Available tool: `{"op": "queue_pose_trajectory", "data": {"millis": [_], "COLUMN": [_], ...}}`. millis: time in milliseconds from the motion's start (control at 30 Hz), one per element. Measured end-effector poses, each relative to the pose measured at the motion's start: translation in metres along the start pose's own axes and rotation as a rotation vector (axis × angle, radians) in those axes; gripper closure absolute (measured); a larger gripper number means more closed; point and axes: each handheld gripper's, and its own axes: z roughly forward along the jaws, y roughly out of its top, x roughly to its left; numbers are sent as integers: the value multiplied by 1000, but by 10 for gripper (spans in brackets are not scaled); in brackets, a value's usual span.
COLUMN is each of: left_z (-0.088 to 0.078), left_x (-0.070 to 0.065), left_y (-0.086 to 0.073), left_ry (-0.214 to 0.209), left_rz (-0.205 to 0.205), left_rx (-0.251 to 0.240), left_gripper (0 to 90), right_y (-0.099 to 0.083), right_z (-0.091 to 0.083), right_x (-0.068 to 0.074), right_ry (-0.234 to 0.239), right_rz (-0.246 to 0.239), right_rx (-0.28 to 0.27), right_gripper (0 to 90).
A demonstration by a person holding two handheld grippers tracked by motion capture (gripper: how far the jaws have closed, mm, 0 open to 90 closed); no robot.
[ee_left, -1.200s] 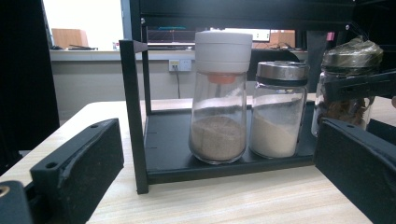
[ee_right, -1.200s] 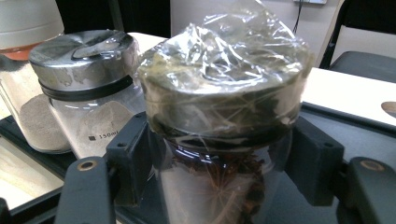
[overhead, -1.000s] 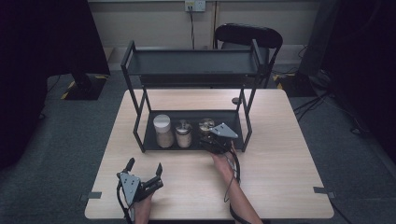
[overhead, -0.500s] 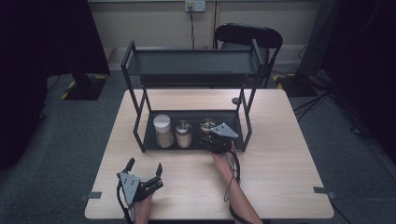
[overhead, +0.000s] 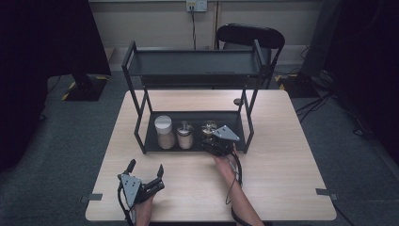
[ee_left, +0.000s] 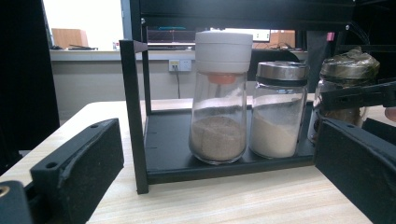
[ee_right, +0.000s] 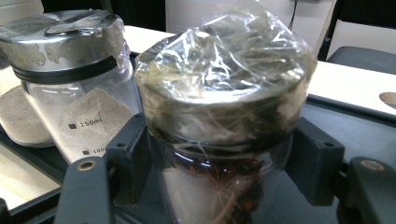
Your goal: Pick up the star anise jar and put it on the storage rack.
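High view is showing the left gripper (overhead: pixel 145 171) resting on the table (overhead: pixel 282 179) with jaws spread, holding nothing. Farther right, the right gripper (overhead: pixel 211 140) is clamping the film-wrapped jar (ee_right: pixel 224 107) (rightmost of three) on the rack's bottom shelf (overhead: pixel 196 144).

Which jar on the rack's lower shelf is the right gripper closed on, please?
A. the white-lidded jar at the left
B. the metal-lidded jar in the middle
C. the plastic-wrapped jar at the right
C: the right gripper has a jaw pressed to each side of the plastic-wrapped jar.
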Motion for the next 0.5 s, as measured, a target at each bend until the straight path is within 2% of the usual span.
{"op": "queue_pose_trajectory", "data": {"millis": [500], "left_z": [0], "left_x": [0], "left_y": [0], "left_ry": [1], "left_rz": [1], "left_rx": [0], "left_gripper": [11], "right_y": [-1], "right_z": [0], "right_x": [1], "right_ry": [-5], "right_rz": [1], "right_rx": [-4], "right_gripper": [311]}}
